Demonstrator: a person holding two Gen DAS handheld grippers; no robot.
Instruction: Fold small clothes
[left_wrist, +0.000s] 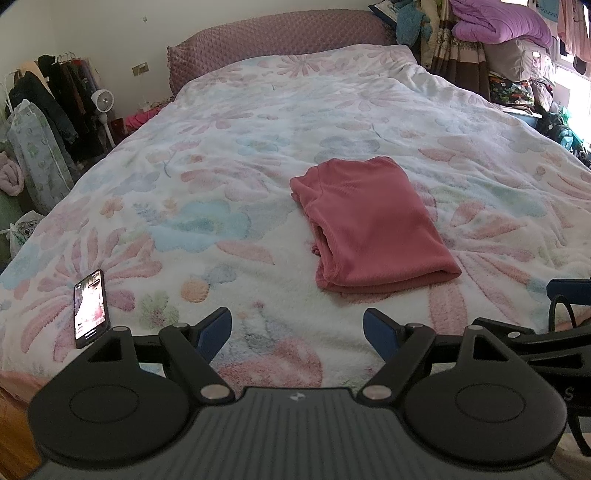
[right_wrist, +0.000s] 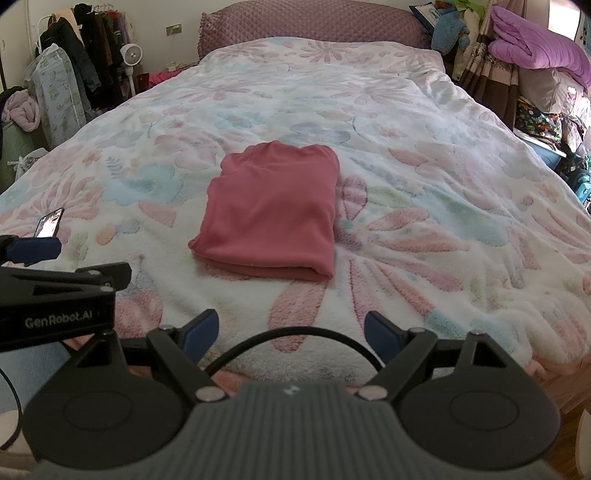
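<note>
A pink garment (left_wrist: 373, 229) lies folded into a neat rectangle on the flowered bedspread (left_wrist: 258, 155); the right wrist view shows the same garment (right_wrist: 273, 210) near the middle of the bed. My left gripper (left_wrist: 297, 332) hovers open over the bed's near edge, short of the garment, with nothing between its blue pads. My right gripper (right_wrist: 291, 332) is open too, also near the front edge and apart from the cloth. The left gripper's body (right_wrist: 55, 295) shows at the left of the right wrist view.
A phone (left_wrist: 90, 308) with a lit screen lies on the bedspread at the front left. A clothes rack (left_wrist: 62, 96) and a white fan (left_wrist: 101, 101) stand left of the bed. Piled bedding and bags (left_wrist: 509, 44) crowd the right side.
</note>
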